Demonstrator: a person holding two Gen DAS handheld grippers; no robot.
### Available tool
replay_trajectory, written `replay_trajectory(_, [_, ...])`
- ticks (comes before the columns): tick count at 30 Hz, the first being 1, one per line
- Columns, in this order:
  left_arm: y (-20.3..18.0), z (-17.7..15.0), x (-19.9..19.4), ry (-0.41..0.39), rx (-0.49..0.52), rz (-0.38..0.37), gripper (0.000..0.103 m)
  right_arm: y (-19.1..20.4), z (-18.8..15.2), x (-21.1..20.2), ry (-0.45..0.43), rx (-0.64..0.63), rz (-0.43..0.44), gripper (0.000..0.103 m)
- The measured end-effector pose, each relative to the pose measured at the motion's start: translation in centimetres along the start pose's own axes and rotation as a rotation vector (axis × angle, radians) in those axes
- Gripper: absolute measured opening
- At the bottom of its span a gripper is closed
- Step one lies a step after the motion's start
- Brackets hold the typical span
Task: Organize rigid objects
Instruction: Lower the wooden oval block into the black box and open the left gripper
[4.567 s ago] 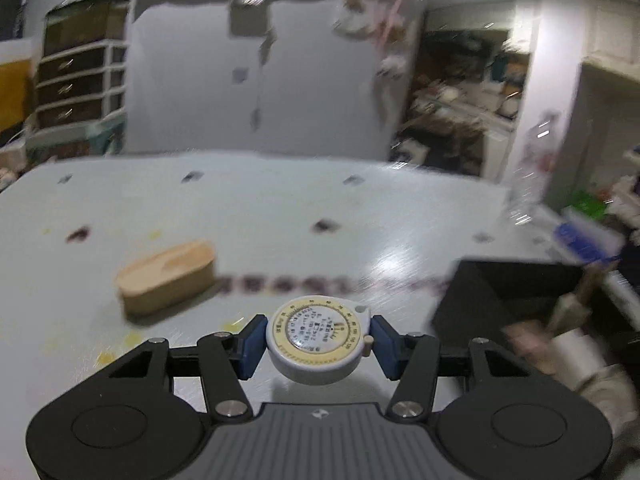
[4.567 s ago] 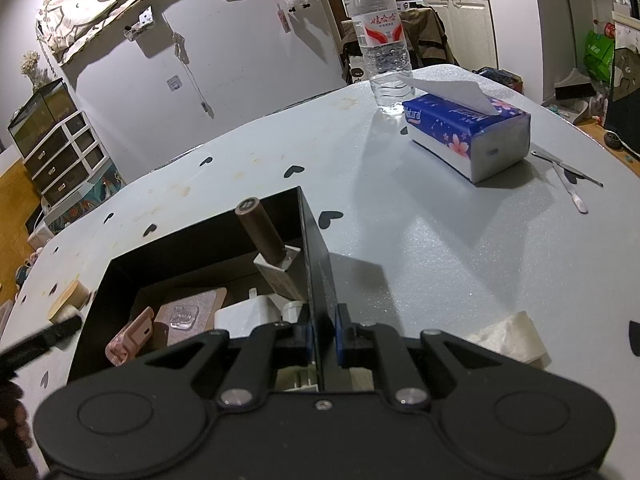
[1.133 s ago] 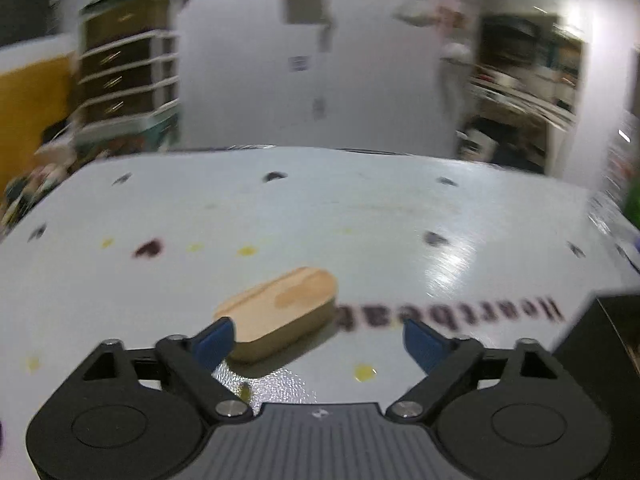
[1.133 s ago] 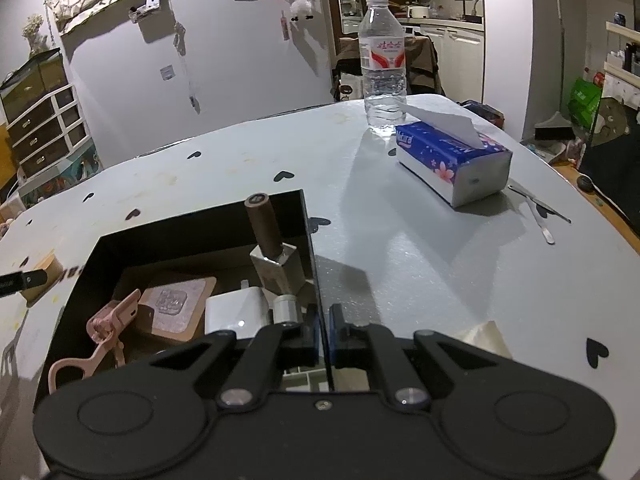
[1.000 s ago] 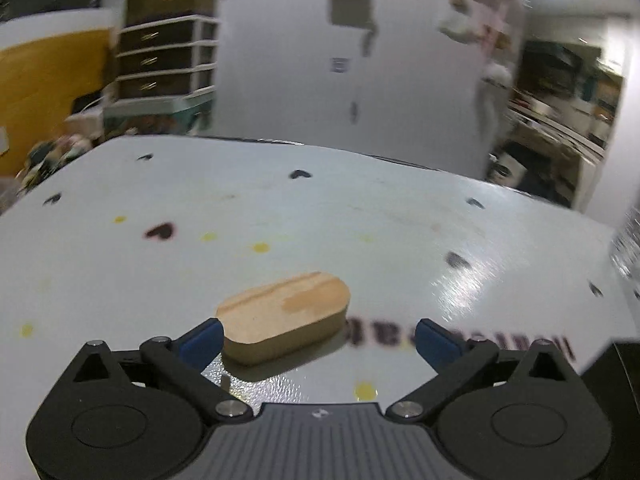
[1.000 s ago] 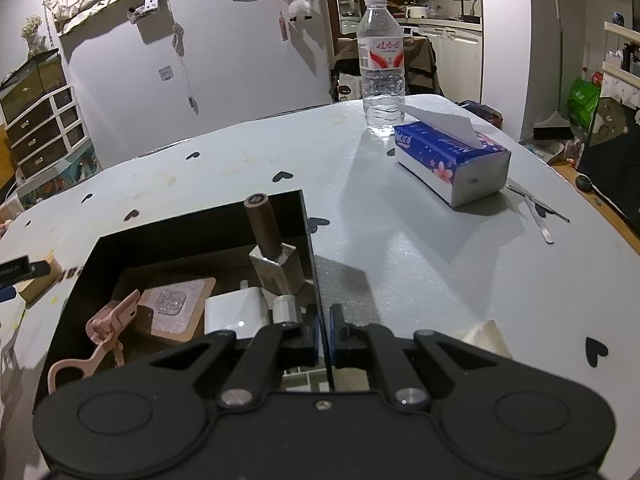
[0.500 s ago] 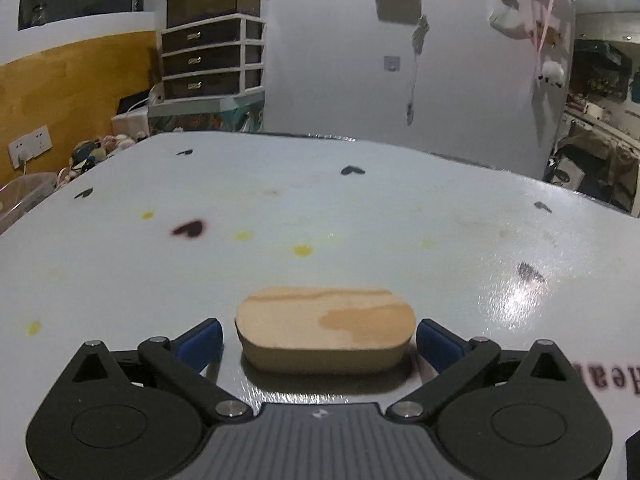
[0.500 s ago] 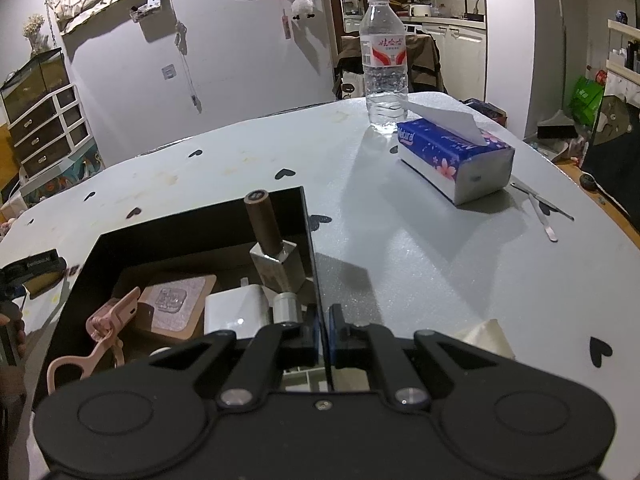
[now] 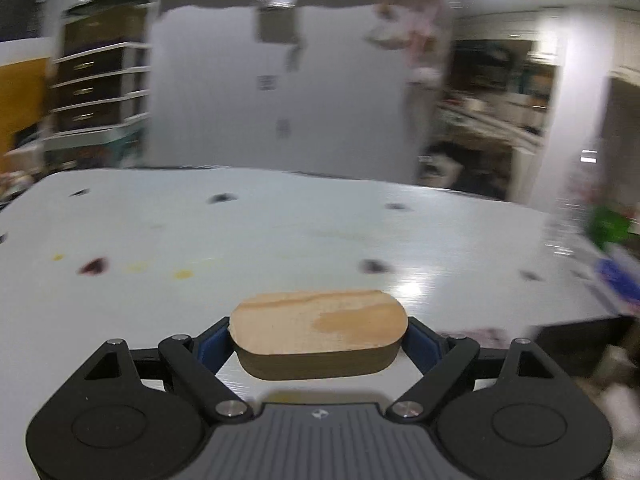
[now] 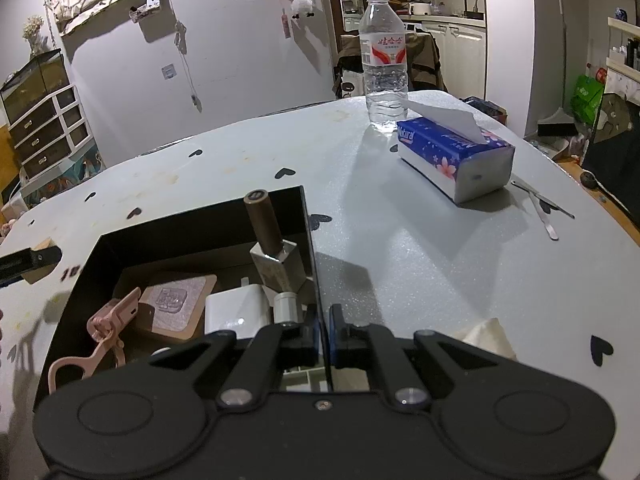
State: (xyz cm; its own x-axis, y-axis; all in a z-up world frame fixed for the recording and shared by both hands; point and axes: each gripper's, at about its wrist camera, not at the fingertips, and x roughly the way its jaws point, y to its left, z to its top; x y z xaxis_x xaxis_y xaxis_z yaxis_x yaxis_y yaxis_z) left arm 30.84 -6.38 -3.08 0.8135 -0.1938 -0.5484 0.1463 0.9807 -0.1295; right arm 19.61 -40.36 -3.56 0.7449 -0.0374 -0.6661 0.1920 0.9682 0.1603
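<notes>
My left gripper [image 9: 319, 340] is shut on an oval wooden block [image 9: 320, 330] and holds it above the white table [image 9: 280, 232]; its blue pads [image 9: 210, 346] press both ends. The block and left gripper also show at the far left of the right wrist view [image 10: 38, 262]. My right gripper [image 10: 323, 334] is shut on the right wall of a black box [image 10: 310, 248]. Inside the box lie a bottle with a brown cap [image 10: 274, 248], a white charger [image 10: 236, 314], a pink clip [image 10: 108, 328] and a tan card [image 10: 176, 306].
A water bottle [image 10: 384, 60] and a blue tissue pack [image 10: 456, 158] stand on the far right of the table. Metal tweezers [image 10: 542, 210] lie beyond them and a crumpled tissue [image 10: 486, 338] lies near my right gripper. The box corner [image 9: 576, 340] shows at the left view's right.
My left gripper has closed on the wooden block and lifted it off the table, turning right toward the box. My right gripper has kept its hold on the box wall.
</notes>
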Motion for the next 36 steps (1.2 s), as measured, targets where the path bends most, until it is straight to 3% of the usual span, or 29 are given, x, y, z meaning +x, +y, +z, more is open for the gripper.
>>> replay_trajectory(4, [-3.3,0.0,-2.0,-0.007,0.070,-0.191,0.088,-0.1,0.0,0.0,0.000,-0.001,-0.001,0.005])
replay_trajectory(10, [-8.3,-0.2,-3.6,0.008,0.251,-0.446,0.088,-0.3,0.0,0.0,0.000,0.006,0.009,0.005])
replay_trajectory(18, [-13.6,-0.9,-1.9,0.112,0.418,-0.606,0.088,-0.4,-0.1,0.0,-0.003,0.014,0.017,0.006])
replay_trajectory(26, [-16.0,-1.0,0.8,0.203,0.531,-0.665,0.088,-0.5,-0.1,-0.1,-0.005,0.016,0.024,0.006])
replay_trajectory(30, [-16.4,-0.9,1.9,0.235,0.567,-0.653,0.088,-0.5,-0.1,-0.1,-0.007,0.017,0.024,0.006])
replay_trajectory(36, [-16.1,-1.2,3.2,0.275,0.541,-0.597,0.093,-0.4,-0.1,-0.2,-0.010,0.011,0.023,0.006])
